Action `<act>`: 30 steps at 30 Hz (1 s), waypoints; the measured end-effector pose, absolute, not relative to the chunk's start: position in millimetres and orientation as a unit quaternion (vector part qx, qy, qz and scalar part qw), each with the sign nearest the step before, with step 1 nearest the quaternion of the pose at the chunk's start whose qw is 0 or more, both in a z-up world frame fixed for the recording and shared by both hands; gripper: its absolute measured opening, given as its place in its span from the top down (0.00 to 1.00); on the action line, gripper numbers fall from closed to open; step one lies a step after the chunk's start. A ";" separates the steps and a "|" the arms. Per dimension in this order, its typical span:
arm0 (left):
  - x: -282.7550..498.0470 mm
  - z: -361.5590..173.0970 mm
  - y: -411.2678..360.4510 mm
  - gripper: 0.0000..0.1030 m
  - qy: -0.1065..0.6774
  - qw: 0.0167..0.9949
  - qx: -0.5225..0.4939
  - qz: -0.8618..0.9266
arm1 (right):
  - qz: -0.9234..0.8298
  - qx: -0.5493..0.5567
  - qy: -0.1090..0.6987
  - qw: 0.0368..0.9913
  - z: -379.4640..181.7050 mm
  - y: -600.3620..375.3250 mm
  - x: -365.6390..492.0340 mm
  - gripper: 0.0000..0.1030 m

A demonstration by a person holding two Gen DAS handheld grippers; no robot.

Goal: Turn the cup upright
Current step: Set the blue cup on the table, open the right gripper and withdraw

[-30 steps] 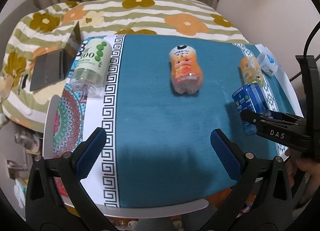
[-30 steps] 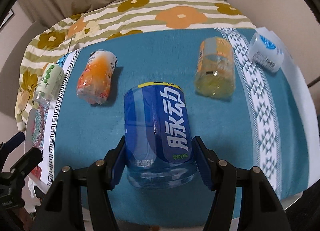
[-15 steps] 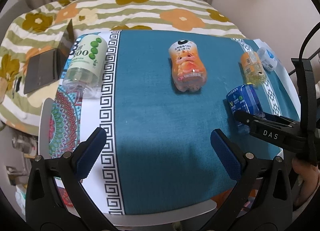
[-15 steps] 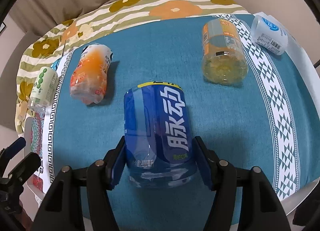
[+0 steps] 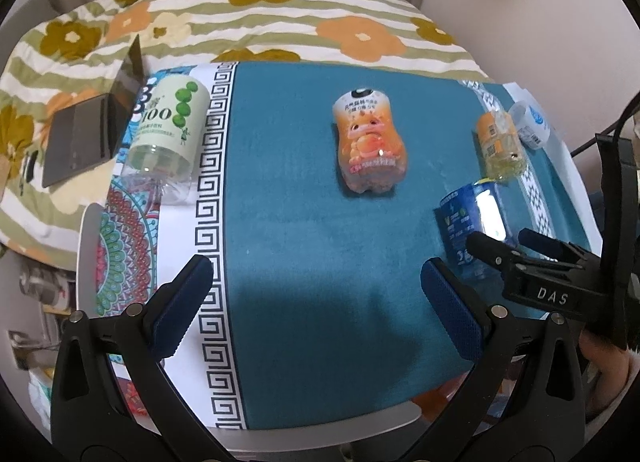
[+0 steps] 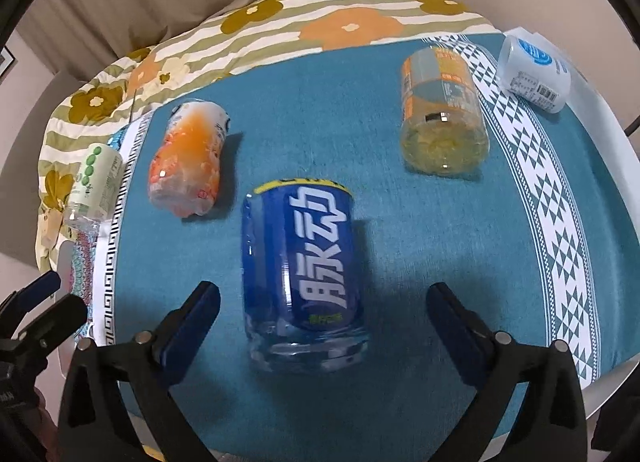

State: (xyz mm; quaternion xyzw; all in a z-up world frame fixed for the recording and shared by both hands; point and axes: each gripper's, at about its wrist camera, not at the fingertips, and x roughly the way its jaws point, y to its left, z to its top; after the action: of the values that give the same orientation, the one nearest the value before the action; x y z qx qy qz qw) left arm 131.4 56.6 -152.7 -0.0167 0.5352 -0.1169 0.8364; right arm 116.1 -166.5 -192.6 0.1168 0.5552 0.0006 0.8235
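Two risks stood out: the right gripper (image 6: 323, 308), jaws wide apart and clear of the blue cup (image 6: 302, 270), could nudge it over, or a light cup might topple on the soft teal cloth (image 6: 400, 222). Cup stood near the cloth's near edge, clear-walled, blue-labelled, apparently upright or inverted. Left gripper (image 5: 316, 302) hung open, empty, over the near left.

A clear, glossy plastic cup with a shiny blue label (image 6: 304, 274) lies on a matt woven teal cloth (image 6: 420, 230). The orange cup (image 6: 186, 166) looks like crinkled glossy plastic. Gripper fingers (image 6: 192, 322) carry textured blue rubber pads on matt black plastic.
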 end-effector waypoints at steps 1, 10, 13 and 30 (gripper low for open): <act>132.0 -150.1 56.1 0.00 0.535 0.837 -0.016 -0.118 | 0.002 0.117 0.554 0.825 -190.1 -166.1 115.5 0.00; 141.9 -114.5 31.4 0.00 0.540 0.829 -0.001 -0.145 | -0.001 0.114 0.542 0.833 -152.1 -184.9 98.3 0.00; 146.6 -107.7 10.5 0.00 0.542 0.825 0.000 -0.156 | -0.007 0.116 0.539 0.834 -142.2 -205.0 91.4 0.00; 190.9 -154.4 -103.5 0.00 0.652 0.755 0.006 -0.065 | 0.063 -0.027 0.603 0.795 -170.2 -297.4 114.1 0.00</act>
State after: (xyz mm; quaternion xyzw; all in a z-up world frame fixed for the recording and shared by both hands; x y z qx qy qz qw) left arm 190.9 -103.5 -154.4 0.0062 0.6521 -0.0651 0.7553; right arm 114.1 -297.4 -170.2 -0.0269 0.6027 0.0632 0.7950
